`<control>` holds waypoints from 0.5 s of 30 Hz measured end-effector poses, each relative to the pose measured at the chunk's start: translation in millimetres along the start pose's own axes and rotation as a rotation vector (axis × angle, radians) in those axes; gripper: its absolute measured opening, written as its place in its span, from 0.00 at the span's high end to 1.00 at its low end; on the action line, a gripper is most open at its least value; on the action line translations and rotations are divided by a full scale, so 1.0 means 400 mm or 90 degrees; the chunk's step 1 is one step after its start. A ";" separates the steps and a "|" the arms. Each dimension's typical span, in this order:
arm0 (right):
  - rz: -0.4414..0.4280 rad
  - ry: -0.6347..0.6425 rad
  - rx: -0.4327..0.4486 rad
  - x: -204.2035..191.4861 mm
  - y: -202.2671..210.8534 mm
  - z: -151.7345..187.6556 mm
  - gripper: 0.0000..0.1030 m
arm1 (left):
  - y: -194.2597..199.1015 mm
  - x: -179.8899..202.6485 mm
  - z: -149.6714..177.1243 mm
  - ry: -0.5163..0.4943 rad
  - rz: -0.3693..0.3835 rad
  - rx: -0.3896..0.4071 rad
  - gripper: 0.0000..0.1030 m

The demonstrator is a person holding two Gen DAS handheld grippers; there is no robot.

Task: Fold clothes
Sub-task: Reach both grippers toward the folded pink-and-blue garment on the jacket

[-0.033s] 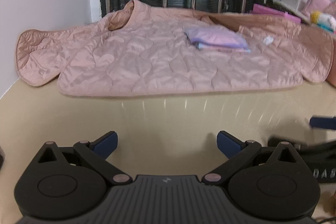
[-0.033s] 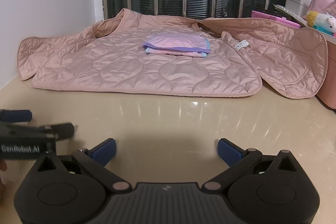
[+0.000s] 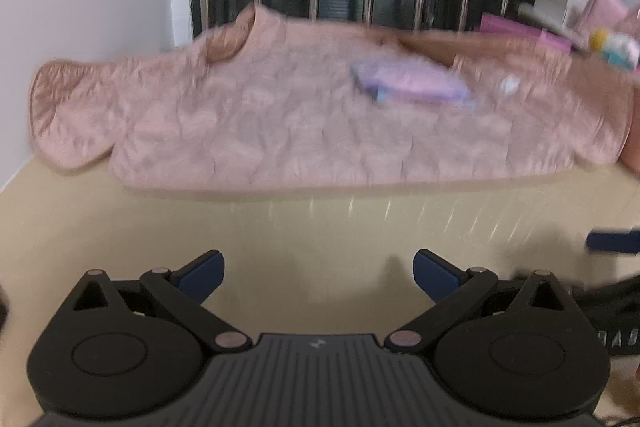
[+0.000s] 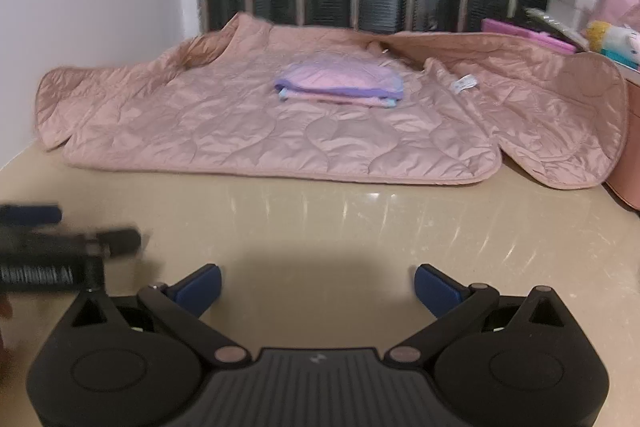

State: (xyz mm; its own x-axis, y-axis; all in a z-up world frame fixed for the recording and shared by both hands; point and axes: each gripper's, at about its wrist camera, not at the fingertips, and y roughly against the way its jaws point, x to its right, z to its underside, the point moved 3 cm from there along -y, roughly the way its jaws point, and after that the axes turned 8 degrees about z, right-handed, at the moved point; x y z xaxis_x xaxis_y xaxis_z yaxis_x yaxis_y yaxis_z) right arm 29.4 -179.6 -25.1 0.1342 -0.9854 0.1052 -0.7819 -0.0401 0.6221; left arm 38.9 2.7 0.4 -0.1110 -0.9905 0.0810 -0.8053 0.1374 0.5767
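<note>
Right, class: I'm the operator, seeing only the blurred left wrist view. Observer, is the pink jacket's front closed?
Observer: No. The pink jacket lies open; one front panel is flapped aside.
Operator: What's the white speck?
Observer: A label at the opening's edge.
Operator: And the lilac patch?
Observer: A folded garment with purple and blue trim, resting on the jacket.

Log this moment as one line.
left gripper open, empty | right gripper open, empty | pink quilted jacket spread unfolded | folded purple garment atop jacket
</note>
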 end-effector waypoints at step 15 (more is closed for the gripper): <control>-0.142 -0.197 0.012 0.232 -0.183 -0.510 0.00 | -0.277 -0.038 -0.445 0.081 0.083 0.025 0.00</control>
State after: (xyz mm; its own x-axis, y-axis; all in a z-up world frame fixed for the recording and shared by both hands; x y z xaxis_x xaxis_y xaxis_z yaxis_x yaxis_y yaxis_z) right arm 223.2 -234.2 97.1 0.1150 -0.9554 -0.2721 -0.7658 -0.2598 0.5883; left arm 233.4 2.9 79.9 -0.1436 -0.9558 0.2567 -0.8109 0.2623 0.5231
